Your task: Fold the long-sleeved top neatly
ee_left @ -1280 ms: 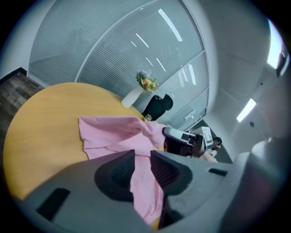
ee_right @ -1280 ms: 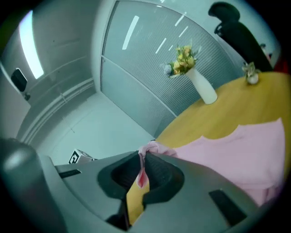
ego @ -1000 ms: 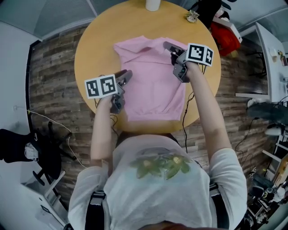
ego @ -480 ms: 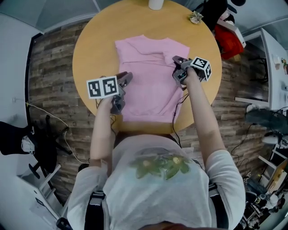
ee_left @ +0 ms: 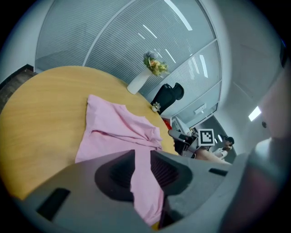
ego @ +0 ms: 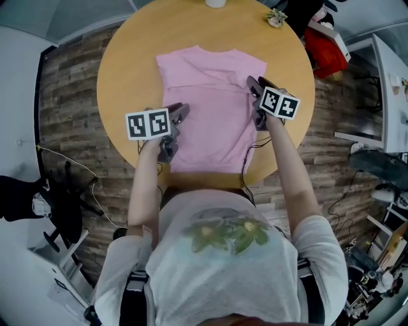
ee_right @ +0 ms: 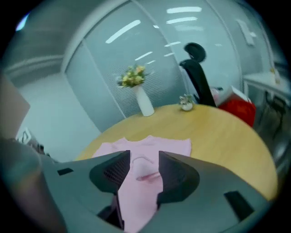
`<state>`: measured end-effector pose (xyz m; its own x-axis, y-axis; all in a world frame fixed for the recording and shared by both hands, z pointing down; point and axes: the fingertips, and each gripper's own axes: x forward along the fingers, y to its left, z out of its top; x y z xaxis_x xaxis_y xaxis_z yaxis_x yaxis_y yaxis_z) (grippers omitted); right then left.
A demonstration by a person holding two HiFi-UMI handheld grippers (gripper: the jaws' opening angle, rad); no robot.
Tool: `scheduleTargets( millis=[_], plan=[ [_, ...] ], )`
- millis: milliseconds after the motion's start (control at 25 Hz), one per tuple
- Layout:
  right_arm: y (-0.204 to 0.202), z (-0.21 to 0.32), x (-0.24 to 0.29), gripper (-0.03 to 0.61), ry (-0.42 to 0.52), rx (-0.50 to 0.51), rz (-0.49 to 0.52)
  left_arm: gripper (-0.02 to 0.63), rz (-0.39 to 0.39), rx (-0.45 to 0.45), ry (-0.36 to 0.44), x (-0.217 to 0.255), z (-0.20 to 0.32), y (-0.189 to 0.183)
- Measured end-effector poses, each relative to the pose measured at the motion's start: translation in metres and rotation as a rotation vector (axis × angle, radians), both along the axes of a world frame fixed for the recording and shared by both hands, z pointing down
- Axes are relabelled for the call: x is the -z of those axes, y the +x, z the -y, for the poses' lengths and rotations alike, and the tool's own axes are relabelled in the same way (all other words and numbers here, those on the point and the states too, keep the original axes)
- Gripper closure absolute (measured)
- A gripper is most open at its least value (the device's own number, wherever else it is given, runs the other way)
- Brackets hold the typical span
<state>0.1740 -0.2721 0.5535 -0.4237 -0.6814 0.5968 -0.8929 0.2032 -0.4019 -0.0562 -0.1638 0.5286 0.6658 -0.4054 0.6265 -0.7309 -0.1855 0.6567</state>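
The pink long-sleeved top (ego: 210,114) lies flat on the round wooden table (ego: 127,63), sleeves tucked in, with creases across the chest (ee_left: 122,132). My left gripper (ego: 180,109) sits at the top's left edge. Its jaws (ee_left: 142,154) stand partly apart, and pink cloth shows through the narrow gap without being pinched. My right gripper (ego: 256,84) hangs over the top's right edge below the shoulder. Its jaws (ee_right: 144,157) are opening, and only the flat top (ee_right: 145,150) shows between them, clear of the pads.
A white vase of flowers (ee_right: 144,105) stands at the table's far edge, with a small ornament (ego: 275,18) to its right. A red bag (ego: 325,54) and a black chair (ee_right: 198,68) are beyond the table. Cables (ego: 252,149) hang over the near edge.
My right gripper came down from above the top's upper right to its right edge, and its jaws have spread. The top now lies flatter. The left gripper sank slightly.
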Motion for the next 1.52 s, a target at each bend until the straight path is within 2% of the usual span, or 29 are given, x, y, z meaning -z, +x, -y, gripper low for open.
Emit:
scheduleTargets(
  millis=[120,160,240,480,640,720,760,800,840,960,1120,1280,1360,1440,1480,1520],
  plan=[
    [-0.013,-0.009,-0.009,0.374,0.095,0.267,-0.29,0.525,0.008,-0.013,-0.008,-0.005,0.001,0.005],
    [-0.018,-0.013,-0.018,0.374,0.094,0.337,-0.36,0.525,0.01,-0.017,-0.012,-0.006,0.001,0.006],
    [-0.021,-0.015,-0.036,0.373,0.072,0.403,-0.421,0.525,0.016,-0.022,-0.018,-0.009,0.002,0.008],
    [-0.011,0.022,-0.051,0.373,0.019,0.311,-0.363,0.525,0.046,-0.033,-0.021,-0.014,0.005,0.007],
    [0.001,0.038,-0.07,0.373,-0.121,0.202,-0.244,0.525,0.063,-0.028,-0.025,-0.017,0.006,0.002],
    [-0.001,0.036,-0.079,0.374,-0.193,0.179,-0.166,0.525,0.069,-0.021,-0.031,-0.019,0.006,0.0],
    [-0.003,0.035,-0.079,0.405,-0.205,0.173,-0.131,0.525,0.072,-0.016,-0.032,-0.021,0.007,-0.002],
    [-0.005,0.034,-0.076,0.493,-0.198,0.164,-0.107,0.525,0.076,-0.01,-0.032,-0.022,0.008,-0.004],
    [-0.006,0.035,-0.069,0.541,-0.176,0.155,-0.09,0.526,0.081,-0.003,-0.029,-0.022,0.011,-0.006],
    [-0.008,0.036,-0.033,0.548,-0.104,0.126,-0.019,0.525,0.102,0.014,-0.009,-0.021,0.02,-0.015],
    [0.007,0.025,0.015,0.549,-0.095,0.013,0.072,0.525,0.117,0.025,0.009,-0.019,0.033,-0.023],
    [0.045,0.017,0.004,0.549,-0.141,-0.086,0.027,0.525,0.139,0.03,0.024,-0.022,0.049,-0.026],
    [0.052,0.014,-0.025,0.549,-0.19,-0.074,0.012,0.525,0.188,0.032,0.044,-0.027,0.063,-0.028],
    [0.053,0.009,-0.053,0.548,-0.246,-0.039,0.003,0.525,0.276,0.032,0.074,-0.035,0.081,-0.031],
    [0.055,0.007,-0.062,0.534,-0.268,-0.037,-0.009,0.525,0.33,0.023,0.09,-0.04,0.09,-0.032],
    [0.058,0.006,-0.065,0.482,-0.277,-0.053,-0.026,0.525,0.385,0.007,0.106,-0.045,0.098,-0.033]
  ],
)
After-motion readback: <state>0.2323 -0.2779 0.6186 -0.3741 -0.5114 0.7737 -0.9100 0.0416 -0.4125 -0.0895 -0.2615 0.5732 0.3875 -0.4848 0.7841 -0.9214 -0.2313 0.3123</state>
